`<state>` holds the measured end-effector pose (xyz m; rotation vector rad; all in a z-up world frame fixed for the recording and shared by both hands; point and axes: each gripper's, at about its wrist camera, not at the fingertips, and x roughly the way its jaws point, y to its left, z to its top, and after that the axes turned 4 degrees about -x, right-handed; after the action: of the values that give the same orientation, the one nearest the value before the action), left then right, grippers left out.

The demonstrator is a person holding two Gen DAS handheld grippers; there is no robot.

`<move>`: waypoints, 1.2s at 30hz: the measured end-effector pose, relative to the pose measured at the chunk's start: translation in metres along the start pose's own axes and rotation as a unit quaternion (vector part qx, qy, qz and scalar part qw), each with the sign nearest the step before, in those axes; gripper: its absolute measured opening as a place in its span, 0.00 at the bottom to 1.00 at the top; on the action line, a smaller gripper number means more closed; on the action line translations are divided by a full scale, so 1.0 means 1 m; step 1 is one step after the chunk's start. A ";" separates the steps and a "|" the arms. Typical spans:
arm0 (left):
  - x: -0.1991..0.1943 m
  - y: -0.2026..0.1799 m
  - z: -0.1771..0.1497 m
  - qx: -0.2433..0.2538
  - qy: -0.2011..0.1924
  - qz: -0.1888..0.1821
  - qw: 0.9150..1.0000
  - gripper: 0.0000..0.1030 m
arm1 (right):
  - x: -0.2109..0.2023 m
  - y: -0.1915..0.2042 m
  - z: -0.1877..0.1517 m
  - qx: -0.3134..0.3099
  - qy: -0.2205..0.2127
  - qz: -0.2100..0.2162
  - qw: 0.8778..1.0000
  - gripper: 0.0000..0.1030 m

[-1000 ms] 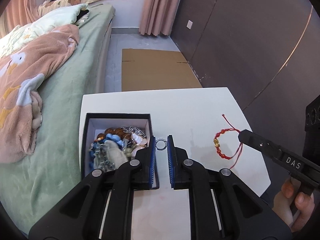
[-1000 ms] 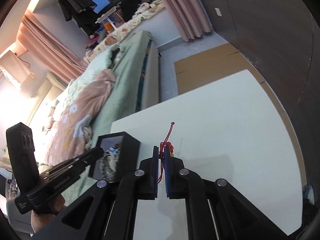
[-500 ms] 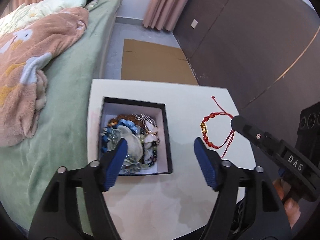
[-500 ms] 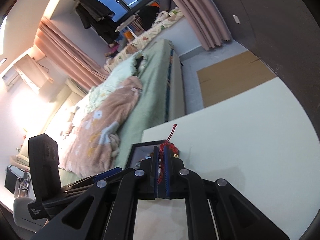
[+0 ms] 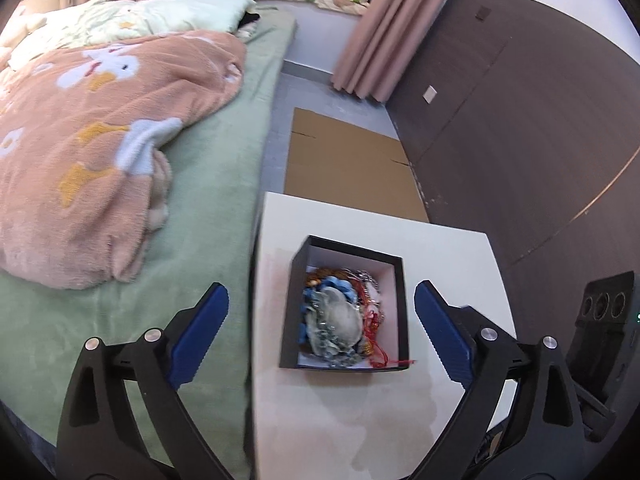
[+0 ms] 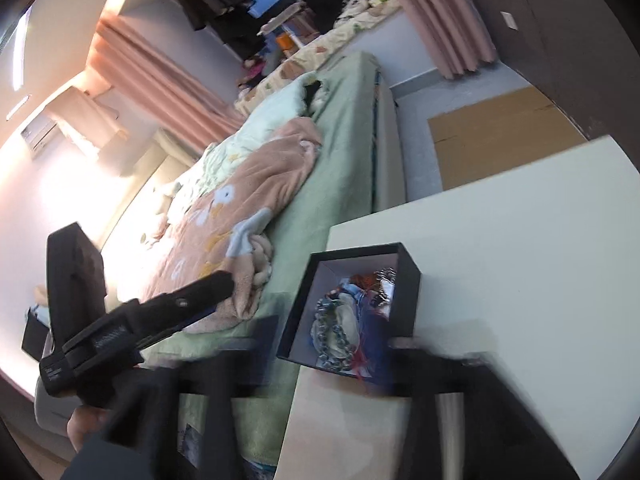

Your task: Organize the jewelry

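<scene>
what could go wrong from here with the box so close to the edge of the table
1. The black square jewelry box sits near the white table's bed-side edge; a bump from either gripper might tip it onto the green bed.
2. The red cord bracelet lies on top of the pile, with a strand draped over the near wall, so it could slip out or snag.
3. The right-wrist view is blurred, so fast motion risks a knock.

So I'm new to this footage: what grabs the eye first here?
The black box on the white table, heaped with tangled jewelry, red cord trailing at its near edge. The left gripper hangs above it, blue pads wide apart. Beside the table, a peach blanket sprawls over the green bed.
</scene>
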<state>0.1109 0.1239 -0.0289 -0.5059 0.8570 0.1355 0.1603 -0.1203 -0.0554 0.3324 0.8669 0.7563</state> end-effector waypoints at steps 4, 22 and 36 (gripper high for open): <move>-0.009 0.001 -0.004 0.007 -0.011 -0.006 1.000 0.93 | -0.019 -0.002 -0.001 -0.001 -0.014 -0.002 1.000 0.65; -0.051 -0.037 -0.050 0.124 -0.073 0.020 0.989 0.95 | -0.090 -0.016 -0.023 -0.048 0.006 -0.077 0.996 0.93; -0.095 -0.065 -0.093 0.165 -0.146 0.006 0.975 0.95 | -0.130 -0.016 -0.041 -0.102 -0.009 -0.138 0.985 0.93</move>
<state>0.0049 0.0311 0.0164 -0.1624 0.5794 0.0732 0.0817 -0.2253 -0.0165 0.0356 0.7902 0.5769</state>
